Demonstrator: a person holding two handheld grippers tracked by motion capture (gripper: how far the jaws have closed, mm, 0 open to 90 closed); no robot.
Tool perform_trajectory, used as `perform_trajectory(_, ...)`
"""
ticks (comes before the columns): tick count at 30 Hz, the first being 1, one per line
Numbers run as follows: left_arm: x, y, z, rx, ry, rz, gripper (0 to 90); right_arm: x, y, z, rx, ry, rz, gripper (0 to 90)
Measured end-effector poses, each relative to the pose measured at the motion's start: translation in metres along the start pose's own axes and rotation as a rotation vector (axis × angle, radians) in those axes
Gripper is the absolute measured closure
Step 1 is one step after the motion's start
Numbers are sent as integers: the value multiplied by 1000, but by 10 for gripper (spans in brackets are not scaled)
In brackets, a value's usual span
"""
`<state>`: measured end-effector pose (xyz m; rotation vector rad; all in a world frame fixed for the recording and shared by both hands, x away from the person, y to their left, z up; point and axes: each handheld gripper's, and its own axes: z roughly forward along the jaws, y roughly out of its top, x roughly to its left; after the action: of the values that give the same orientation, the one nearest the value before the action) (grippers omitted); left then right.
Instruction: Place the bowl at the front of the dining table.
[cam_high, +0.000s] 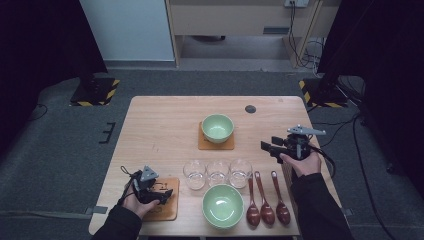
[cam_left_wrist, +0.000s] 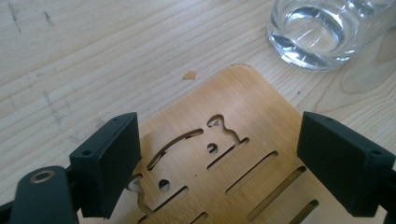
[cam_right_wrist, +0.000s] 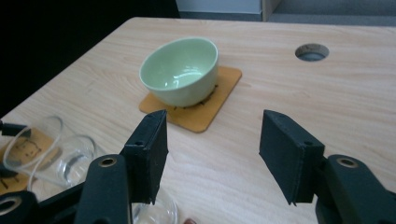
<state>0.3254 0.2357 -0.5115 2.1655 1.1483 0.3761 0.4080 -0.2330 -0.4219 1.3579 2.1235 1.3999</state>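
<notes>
Pale wood grain runs across the tabletop (cam_high: 160, 130), which stands on grey carpet with dark curtains to either side. Nearest the person, the left claw (cam_high: 162, 194) hovers low over a cut-out wooden coaster (cam_left_wrist: 224, 158) at the near left corner; in the left gripper view its jaws stand apart on either side of the coaster's slotted face, nothing pinched between them. My worry here is that the pads come down on top of the flat coaster instead of catching its edges, so they slide off or push it toward the near edge. Just past the coaster's corner stands the leftmost glass (cam_left_wrist: 322, 32), first of three in a row; a careless swing of the claw could knock it over.

Right of the coaster sit a green bowl (cam_high: 222, 205) and three dark spoons (cam_high: 267, 202). Above the spoons, the right claw (cam_high: 265, 146) is held level, its jaws open and empty, pointing toward the far green bowl (cam_right_wrist: 180, 70) that rests on its own orange coaster (cam_right_wrist: 219, 100) mid-table. If that claw goes for the bowl, the smooth rounded wall may slip from the pads, or the bowl may drag its coaster askew. Its trailing cable could also sweep the spoons.
</notes>
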Motion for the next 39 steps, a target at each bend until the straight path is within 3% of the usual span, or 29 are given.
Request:
perform_trajectory(9, -2, 4, -7, -55, 2, 0, 162, -6, -25, -7, 46, -19, 5, 394)
perform_trajectory(22, -4, 7, -19, -124, 14, -21, 212, -3, -53, -15, 121, -55, -10, 356)
perform_trajectory(27, -4, 8, -24, -156, 21, -25, 215, 0, -62, -17, 178, -64, -13, 366)
perform_trajectory(31, -4, 9, -27, -187, 19, -24, 219, 3, -72, -19, 247, -104, -37, 390)
perform_trajectory(39, -4, 10, -32, -224, 19, -22, 224, 0, -85, -25, 308, -141, -34, 445)
